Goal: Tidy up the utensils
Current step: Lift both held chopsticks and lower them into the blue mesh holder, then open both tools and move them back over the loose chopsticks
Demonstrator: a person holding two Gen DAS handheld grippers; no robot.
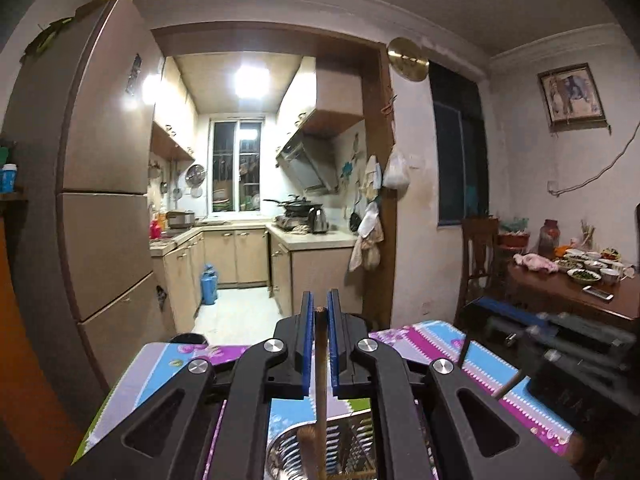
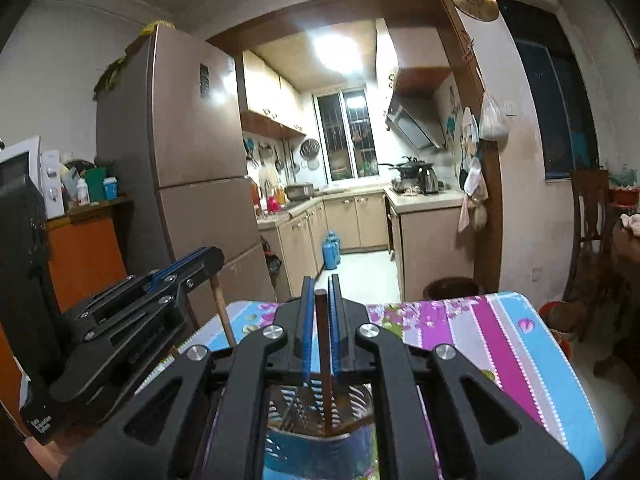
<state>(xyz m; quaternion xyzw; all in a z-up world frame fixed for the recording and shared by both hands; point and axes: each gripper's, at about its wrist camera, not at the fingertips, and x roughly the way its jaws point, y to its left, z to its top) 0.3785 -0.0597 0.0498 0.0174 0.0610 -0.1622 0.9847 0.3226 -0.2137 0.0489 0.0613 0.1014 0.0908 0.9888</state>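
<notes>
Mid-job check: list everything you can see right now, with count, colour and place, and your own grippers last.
Wooden utensil handles: two, brown, one in the left gripper, one in the right.
Slotted utensil holder: one, metal, on the table below both grippers.
Table cover: one, striped pink, blue and purple, floral.
Fridge: one, bronze, left of the kitchen doorway.
Kettle: one, steel, kitchen counter.
Gas cylinder: blue, kitchen floor.
Left gripper: black, blue pads, shut on a handle.
Right gripper: same, shut on a handle.
</notes>
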